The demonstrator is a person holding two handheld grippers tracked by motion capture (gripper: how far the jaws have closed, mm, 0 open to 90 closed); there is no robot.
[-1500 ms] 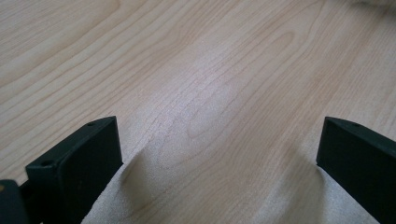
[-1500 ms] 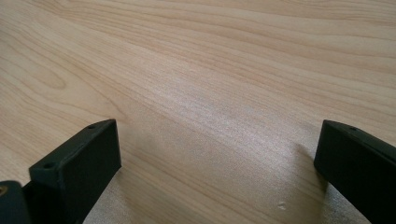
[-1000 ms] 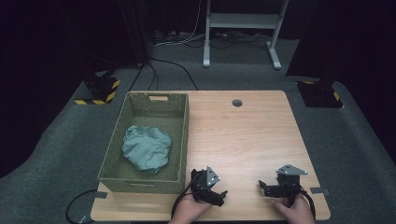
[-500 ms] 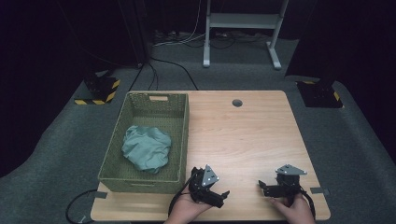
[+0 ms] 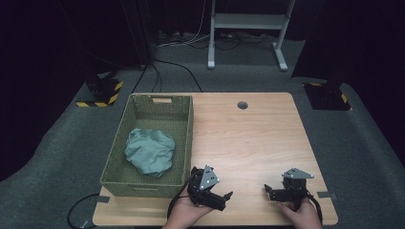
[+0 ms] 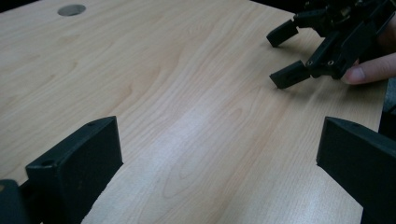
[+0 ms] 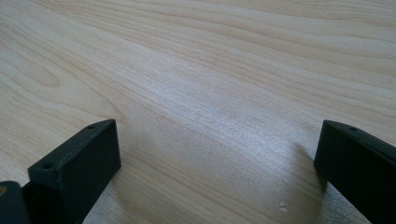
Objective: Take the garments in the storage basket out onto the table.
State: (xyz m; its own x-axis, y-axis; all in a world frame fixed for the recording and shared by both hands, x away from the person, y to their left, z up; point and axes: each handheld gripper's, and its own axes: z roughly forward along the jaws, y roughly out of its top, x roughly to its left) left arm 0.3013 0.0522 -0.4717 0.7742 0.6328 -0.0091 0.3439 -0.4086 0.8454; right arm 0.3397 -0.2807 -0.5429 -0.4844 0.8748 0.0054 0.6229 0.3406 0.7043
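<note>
Left tongs (image 5: 224,196) near the bench's (image 5: 248,138) front edge, just right of the green basket's (image 5: 188,138) front right corner, spread wide over bare wood, gripping nothing. Right tongs (image 5: 268,191) toward the front right corner, also spread wide and empty, well apart from the left pair. Teal cloth (image 5: 150,151) bunched inside the basket along the left edge. Round hole (image 5: 242,105) by the back edge.
</note>
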